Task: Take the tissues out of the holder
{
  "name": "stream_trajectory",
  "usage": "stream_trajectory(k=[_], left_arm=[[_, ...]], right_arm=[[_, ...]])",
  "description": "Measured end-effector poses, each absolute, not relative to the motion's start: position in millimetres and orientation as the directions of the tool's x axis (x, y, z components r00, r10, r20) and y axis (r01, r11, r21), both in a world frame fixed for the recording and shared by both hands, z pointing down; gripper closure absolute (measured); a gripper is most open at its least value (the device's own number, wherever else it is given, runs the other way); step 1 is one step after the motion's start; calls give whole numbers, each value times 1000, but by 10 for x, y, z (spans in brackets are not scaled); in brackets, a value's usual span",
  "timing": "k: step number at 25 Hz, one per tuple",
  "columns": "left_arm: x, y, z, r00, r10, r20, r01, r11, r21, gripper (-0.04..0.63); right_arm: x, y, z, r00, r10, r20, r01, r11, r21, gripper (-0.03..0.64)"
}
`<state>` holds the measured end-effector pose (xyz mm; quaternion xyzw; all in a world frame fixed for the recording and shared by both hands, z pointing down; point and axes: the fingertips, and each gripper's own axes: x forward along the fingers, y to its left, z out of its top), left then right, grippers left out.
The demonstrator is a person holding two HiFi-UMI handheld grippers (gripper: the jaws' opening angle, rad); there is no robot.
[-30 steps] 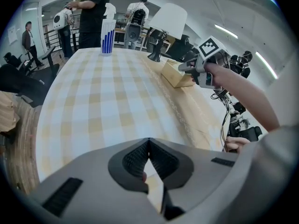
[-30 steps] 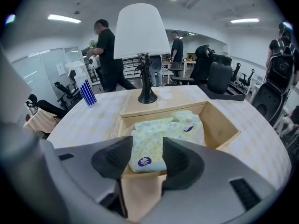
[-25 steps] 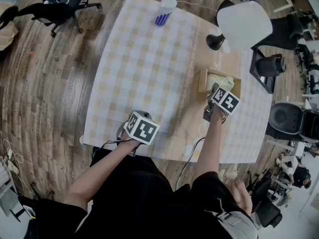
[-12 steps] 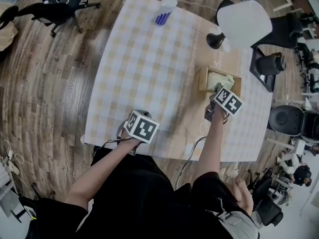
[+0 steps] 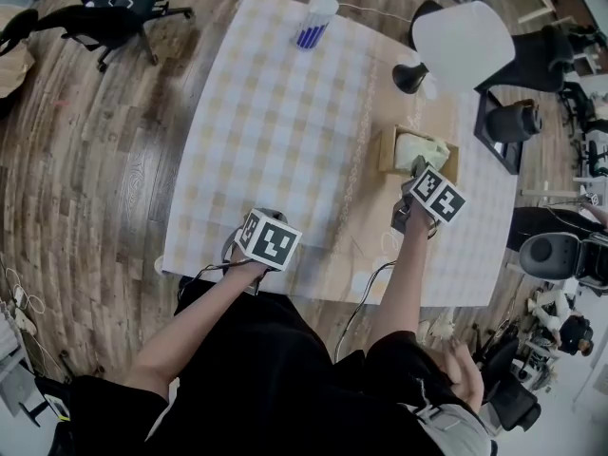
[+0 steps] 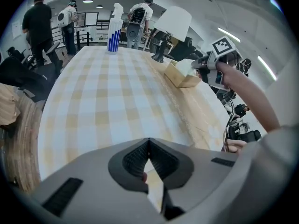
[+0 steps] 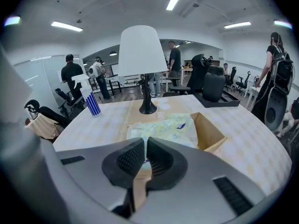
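Checked table [image 5: 275, 112] had the tissues [image 7: 163, 125] sitting in their holder [image 7: 210, 135] by the lamp [image 7: 142, 50]. Right tongs [image 7: 145, 141] were pinched together, on the pack's near edge I think (cramped view). Left tongs [image 6: 148, 141] were closed and empty at the table's near edge.
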<state>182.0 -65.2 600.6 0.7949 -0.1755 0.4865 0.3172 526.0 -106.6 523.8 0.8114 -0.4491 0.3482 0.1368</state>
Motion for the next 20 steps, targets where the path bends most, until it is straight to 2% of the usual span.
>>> stream_trajectory(k=[20], left_arm=[[1624, -624, 5947, 485, 3, 875, -607, -719, 339, 595]], right_arm=[[4817, -1213, 4769, 323, -709, 627, -891, -450, -49, 604]])
